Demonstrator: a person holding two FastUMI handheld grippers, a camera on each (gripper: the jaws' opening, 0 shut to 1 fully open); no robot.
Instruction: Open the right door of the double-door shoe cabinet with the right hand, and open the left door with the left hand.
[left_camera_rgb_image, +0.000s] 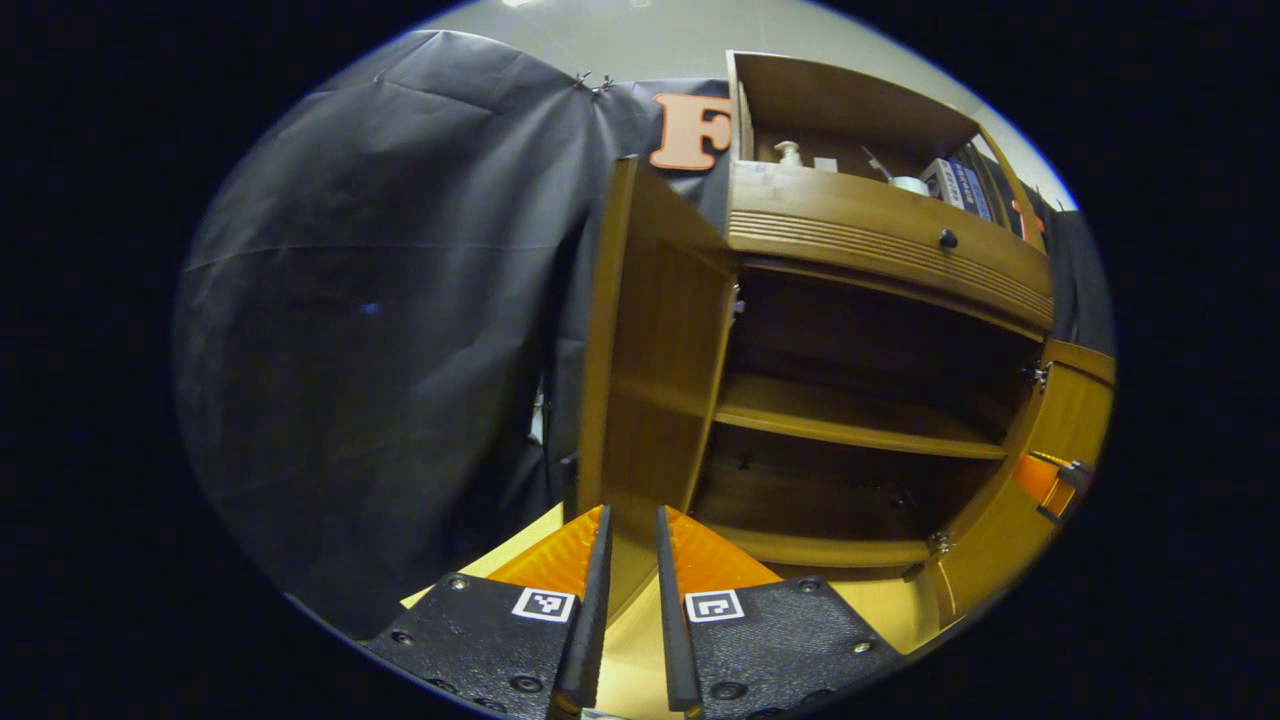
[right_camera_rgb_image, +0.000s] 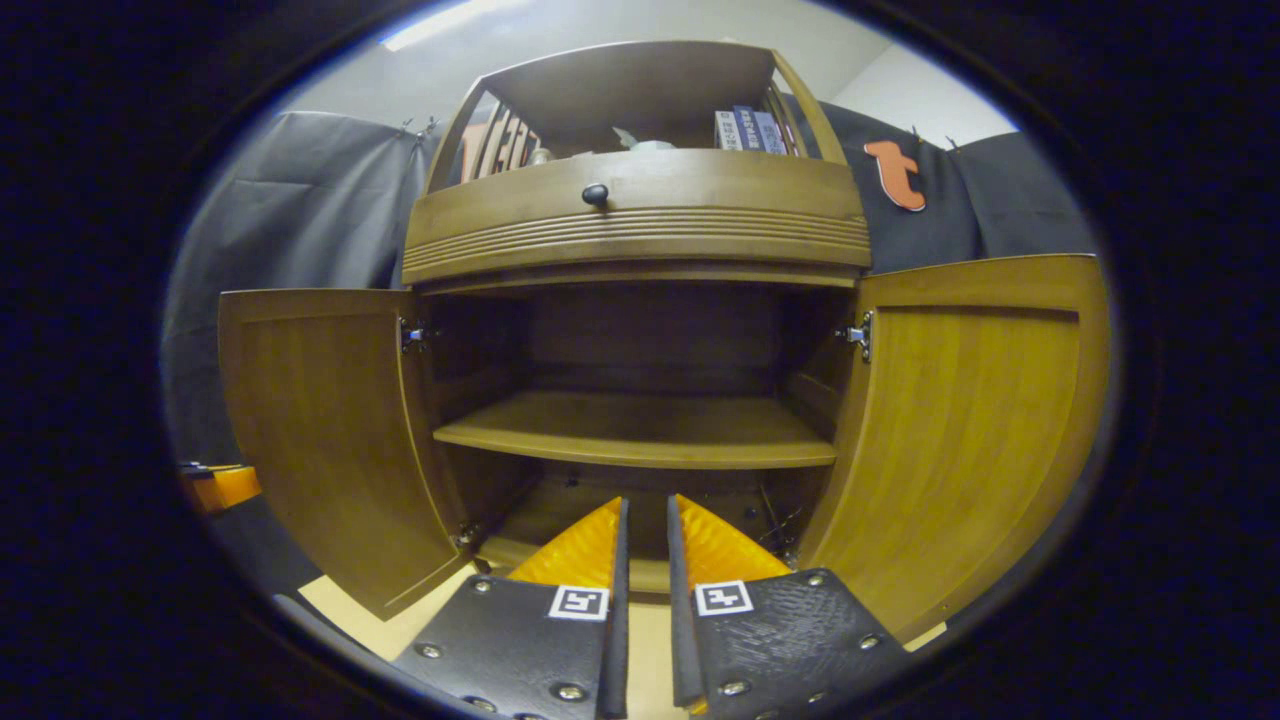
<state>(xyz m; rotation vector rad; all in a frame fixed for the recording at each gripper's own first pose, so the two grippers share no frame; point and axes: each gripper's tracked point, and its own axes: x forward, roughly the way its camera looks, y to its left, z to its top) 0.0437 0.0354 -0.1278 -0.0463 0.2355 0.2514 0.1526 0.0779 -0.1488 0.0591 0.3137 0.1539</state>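
While both doors stand swung outward, the shoe cabinet (right_camera_rgb_image: 640, 230) occupies the centre of the right gripper view, its lower compartment exposed. Inside, one horizontal shelf (right_camera_rgb_image: 640, 430) divides the space; both levels appear bare, though the bottom one is dim and small dark fittings near its back cannot be identified. The left door (right_camera_rgb_image: 320, 430) hangs open at 9 o'clock and the right door (right_camera_rgb_image: 980, 430) at 3 o'clock, each on a metal hinge (right_camera_rgb_image: 858, 334). Above the compartment runs a ribbed drawer front with a dark round knob (right_camera_rgb_image: 595, 194). The open top shelf at 12 o'clock holds upright boxes (right_camera_rgb_image: 745, 130) and a pale crumpled item too small to name.

Seen in the left gripper view, the left door (left_camera_rgb_image: 650, 340) stands nearly edge-on at centre, the shelf (left_camera_rgb_image: 850, 415) lies toward 3 o'clock, and a pump bottle (left_camera_rgb_image: 790, 152) sits on the top shelf at 1 o'clock.

Left gripper (left_camera_rgb_image: 632, 560): fingers set narrowly apart, holding nothing, pointed at the lower edge of the left door. Right gripper (right_camera_rgb_image: 645, 550): fingers likewise narrowly apart and empty, pointed into the lower compartment.

A pale yellow floor surface (right_camera_rgb_image: 370, 615) lies beneath the cabinet. Black cloth (left_camera_rgb_image: 380, 330) forms the booth wall behind it, with a light ceiling above.
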